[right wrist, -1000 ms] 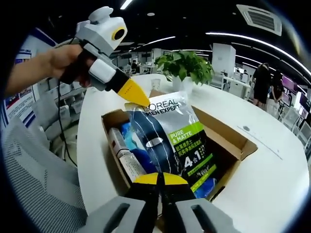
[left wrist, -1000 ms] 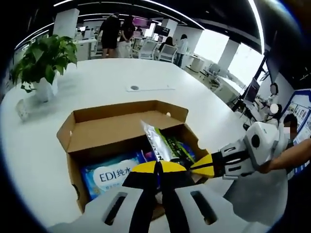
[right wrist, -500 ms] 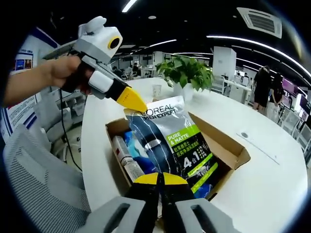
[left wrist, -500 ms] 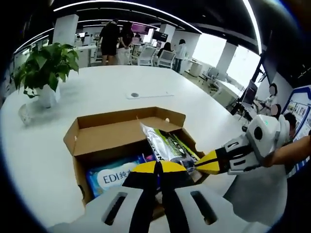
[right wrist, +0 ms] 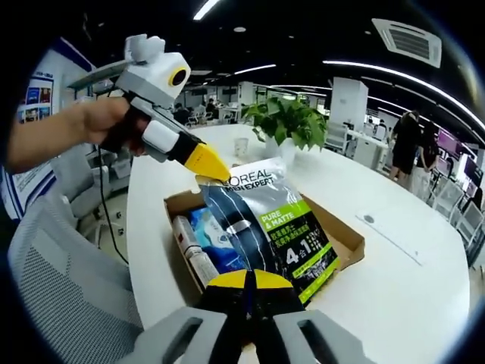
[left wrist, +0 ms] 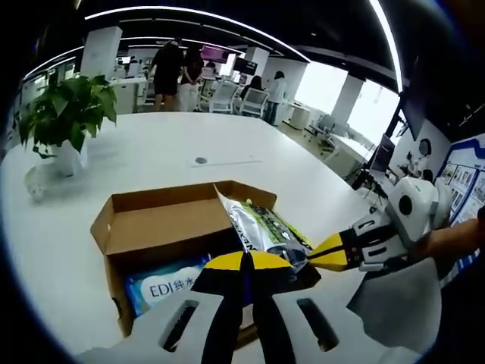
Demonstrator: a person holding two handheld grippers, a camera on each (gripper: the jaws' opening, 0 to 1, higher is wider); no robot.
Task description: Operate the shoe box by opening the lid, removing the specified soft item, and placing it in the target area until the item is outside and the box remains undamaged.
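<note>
Yellow-tipped, the right gripper (right wrist: 246, 274) was clenched on the near edge of the soft pouch (right wrist: 269, 227), and the left gripper (right wrist: 214, 168) pinched its far top corner. Stretched between them, the pouch hung above the open shoe box (right wrist: 341, 244) on the white table (right wrist: 394, 288), over a blue packet (left wrist: 170, 284) inside. Judged light, limp and glossy, it would likely sag or slip; gripping the sealed edges seemed soundest. Beyond stood a potted plant (right wrist: 286, 121).

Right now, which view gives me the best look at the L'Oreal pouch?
Right gripper view: the pouch faces the camera, printed front readable, pinched at both ends. The left gripper view shows it edge-on, above the box.
</note>
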